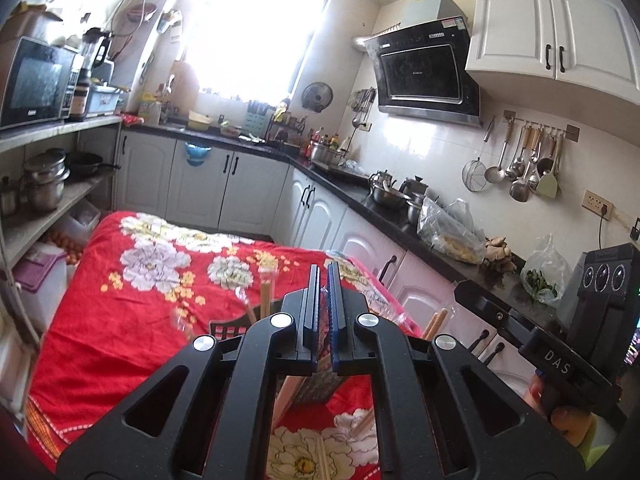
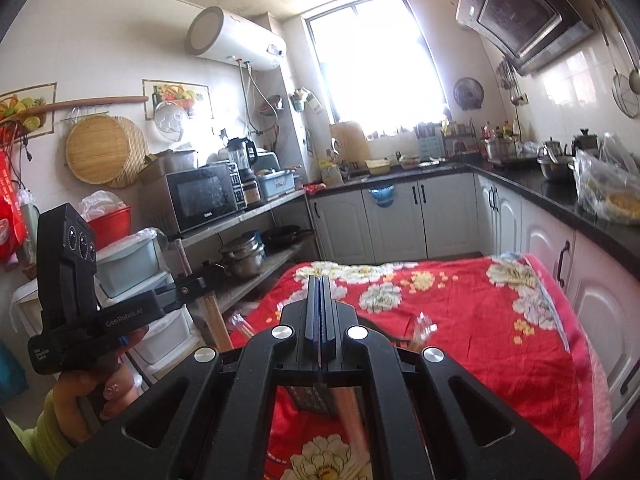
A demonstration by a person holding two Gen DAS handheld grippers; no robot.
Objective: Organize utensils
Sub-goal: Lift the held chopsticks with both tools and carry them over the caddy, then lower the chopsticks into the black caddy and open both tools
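Note:
A black mesh utensil holder (image 1: 314, 386) hangs under my left gripper (image 1: 323, 270), whose jaws are shut on its thin wall. Wooden chopsticks (image 1: 266, 296) in clear wrappers stick up from it. In the right wrist view the same mesh holder (image 2: 314, 400) sits under my right gripper (image 2: 320, 280), which is also shut on its wall. Each gripper shows in the other's view: the right gripper (image 1: 460, 286) to the right, the left gripper (image 2: 202, 280) to the left, each in a person's hand. Loose chopsticks (image 1: 322, 456) lie on the red floral cloth (image 1: 140, 320) below.
The cloth-covered table (image 2: 480, 320) stands between a dark counter (image 1: 384, 216) with pots and plastic bags on the right and open shelves (image 2: 256, 208) with a microwave and pans on the left. Ladles hang from a wall rail (image 1: 528, 164).

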